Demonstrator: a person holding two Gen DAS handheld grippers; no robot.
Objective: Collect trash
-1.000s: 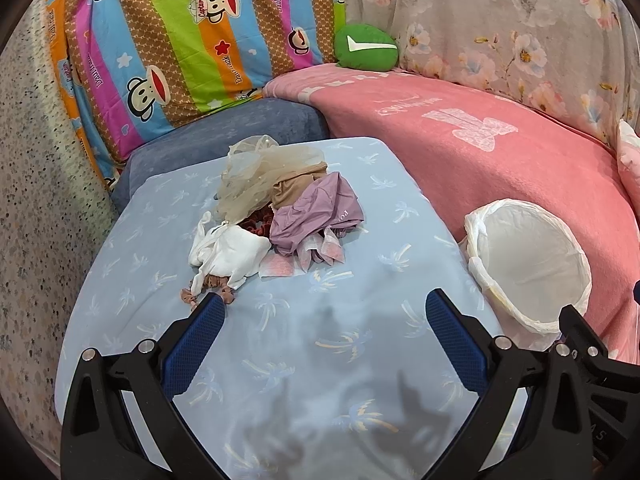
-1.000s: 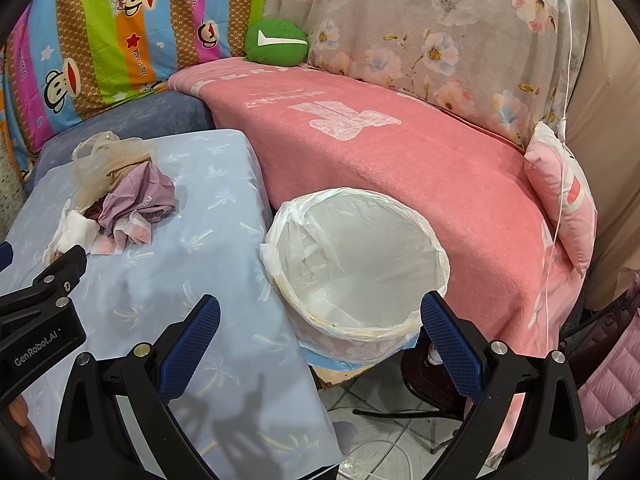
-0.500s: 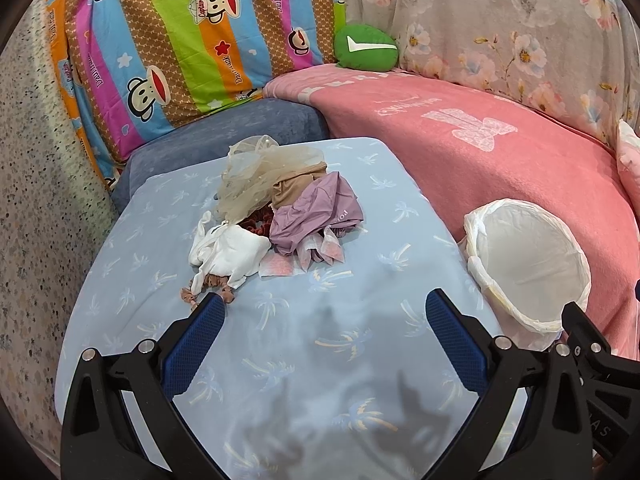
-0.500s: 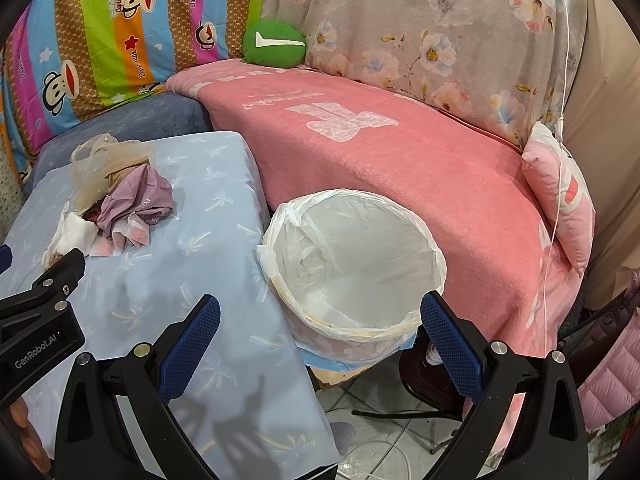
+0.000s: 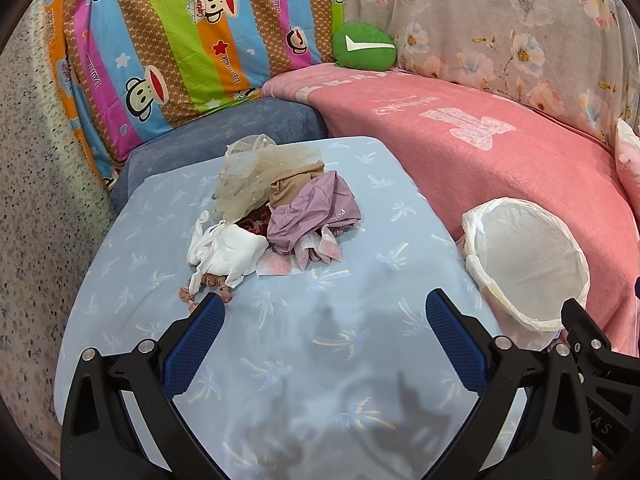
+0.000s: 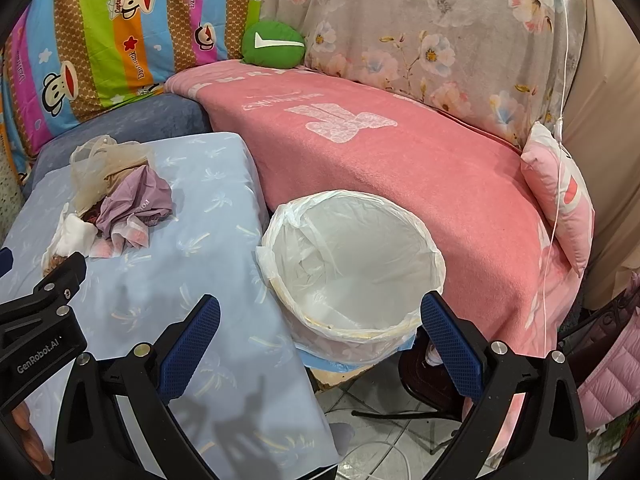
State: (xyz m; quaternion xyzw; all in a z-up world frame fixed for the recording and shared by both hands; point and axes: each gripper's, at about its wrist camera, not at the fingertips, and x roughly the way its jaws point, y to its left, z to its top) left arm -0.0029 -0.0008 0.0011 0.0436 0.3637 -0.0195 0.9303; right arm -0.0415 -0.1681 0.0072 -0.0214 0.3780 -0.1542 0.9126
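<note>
Pale-blue palm-print tablecloth; pink blanket; white bin liner; striped monkey-print cushion.

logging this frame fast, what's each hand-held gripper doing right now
Left hand-held gripper: open, holding nothing, above the table.
Right hand-held gripper: open, holding nothing, by the bin.

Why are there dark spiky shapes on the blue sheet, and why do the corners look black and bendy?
Left wrist view: the spiky shapes are shadows cast on the blue sheet. Right wrist view: similar shadows fall near the right gripper. Both views: the fisheye lens bends edges and blackens corners.
</note>
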